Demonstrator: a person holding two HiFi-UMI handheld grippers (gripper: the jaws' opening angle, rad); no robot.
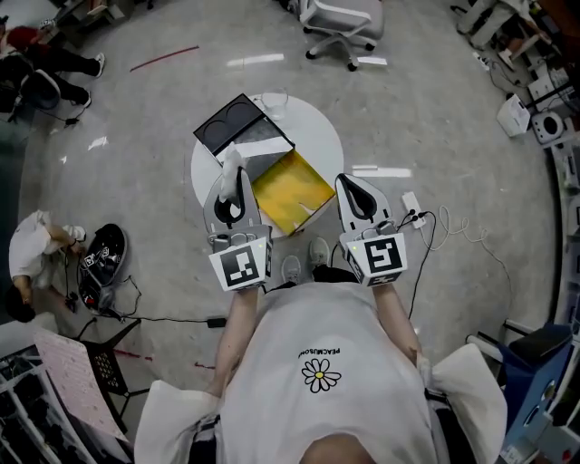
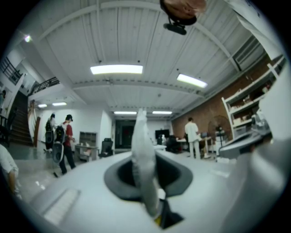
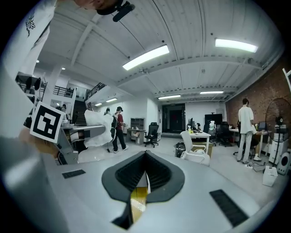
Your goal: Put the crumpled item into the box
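In the head view, my left gripper (image 1: pixel 237 174) is shut on a white crumpled item (image 1: pixel 231 160) and holds it over the left edge of the open box (image 1: pixel 292 192), whose inside is yellow. The box stands on a round white table (image 1: pixel 317 136). In the left gripper view the crumpled item (image 2: pixel 142 154) stands upright between the pads and rises past the tips of my left gripper (image 2: pixel 146 182). My right gripper (image 1: pixel 345 182) hovers at the box's right side, shut, with nothing in it. In the right gripper view, the yellow box (image 3: pixel 138 195) shows through the narrow slit behind the tips of my right gripper (image 3: pixel 145 154).
A black tray-like lid (image 1: pixel 231 125) and a clear cup (image 1: pixel 275 104) sit at the table's far side. On the floor are a power strip with cables (image 1: pixel 412 210), an office chair (image 1: pixel 343 23) and a crouching person (image 1: pixel 32 254) beside a black device (image 1: pixel 100 263).
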